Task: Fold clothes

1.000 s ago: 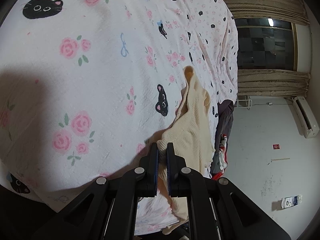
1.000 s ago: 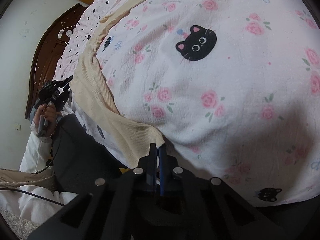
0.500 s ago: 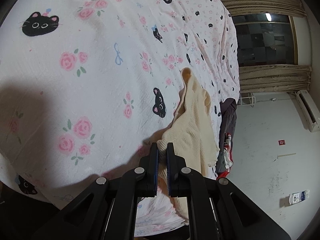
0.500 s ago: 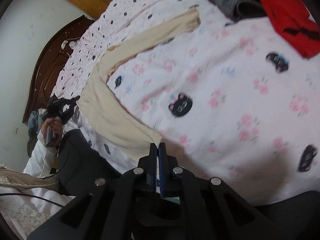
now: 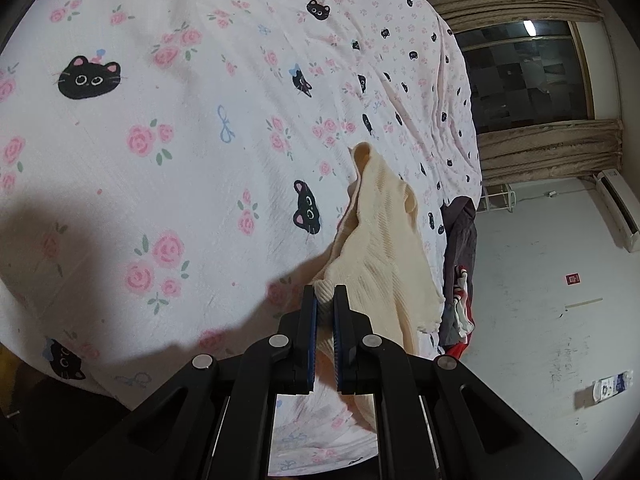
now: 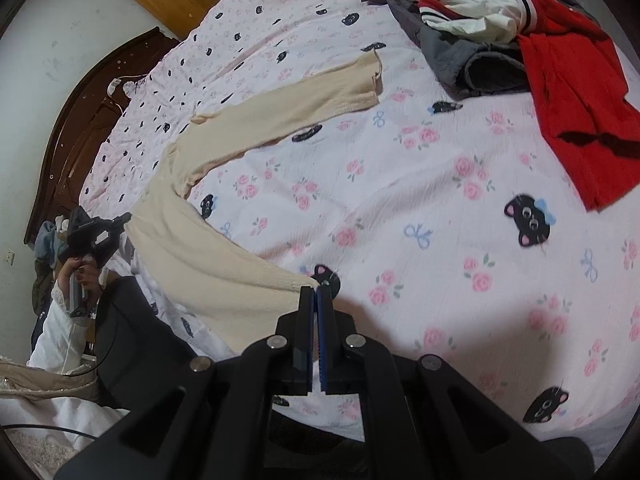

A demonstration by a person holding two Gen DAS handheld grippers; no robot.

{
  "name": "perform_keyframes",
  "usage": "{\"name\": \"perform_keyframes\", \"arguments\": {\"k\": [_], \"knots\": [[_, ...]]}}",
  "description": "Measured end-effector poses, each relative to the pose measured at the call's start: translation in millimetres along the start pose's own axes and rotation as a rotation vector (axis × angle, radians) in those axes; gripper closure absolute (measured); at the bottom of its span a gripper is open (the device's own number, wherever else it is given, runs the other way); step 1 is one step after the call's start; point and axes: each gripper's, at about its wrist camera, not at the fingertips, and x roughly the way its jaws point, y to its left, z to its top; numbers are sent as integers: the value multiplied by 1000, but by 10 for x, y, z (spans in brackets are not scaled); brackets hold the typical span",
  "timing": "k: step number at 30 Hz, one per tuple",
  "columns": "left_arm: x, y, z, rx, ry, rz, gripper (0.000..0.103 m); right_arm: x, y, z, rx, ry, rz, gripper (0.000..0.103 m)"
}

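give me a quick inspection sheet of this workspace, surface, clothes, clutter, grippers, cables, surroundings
surface: bed sheet with cat and rose print, spread over the bed
job's things: cream sweater, stretched along the bed's edge, one sleeve lying out flat
clutter: red garment, grey garment and white garment heaped at the far corner
grippers: left gripper shut on a bunched edge of the sweater; right gripper shut on another corner of it
cables: thin black cable by the person's white sleeve
surroundings: dark wooden headboard, curtains, dark window, air conditioner, carton on floor
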Motion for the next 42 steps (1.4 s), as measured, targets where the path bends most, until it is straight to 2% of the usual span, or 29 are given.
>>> {"name": "perform_keyframes", "arguments": {"k": [8,11,14,16,18,20,21,22,25,31,33,37,38,40,42], "knots": [[-11,-79,-40,17,-14,8,98,-215,20,377,-43,-37,-68,101],[-11,-86,-55,23,-24,15,98,-173,-101,553,-17,-15,-142,102],[13,-68,-61,12,-20,14,98,-16,-248,643,21,22,-156,102],[7,-55,-65,12,-19,15,97,99,-305,642,36,47,-162,98],[4,-51,-65,10,-20,14,97,160,-325,571,54,56,-131,94],[9,-47,-64,8,-20,15,97,190,-338,460,76,58,-80,81],[18,-45,-64,8,-18,16,97,206,-338,403,83,61,-51,71],[20,-42,-66,7,-17,17,97,225,-332,348,89,65,-21,67],[38,-46,-74,7,-13,19,97,351,-348,165,122,90,78,66],[53,-37,-89,0,-13,21,97,532,-398,18,180,78,169,66],[56,-39,-90,-1,-14,21,97,569,-394,15,193,73,208,66],[64,-38,-97,-4,-14,22,97,633,-348,25,182,78,216,66],[65,-36,-97,-5,-14,23,97,635,-355,23,186,76,220,69],[57,-32,-102,-5,-13,23,97,657,-376,2,200,91,242,99],[52,-29,-101,-7,-15,22,97,670,-393,-23,212,105,261,99]]}}
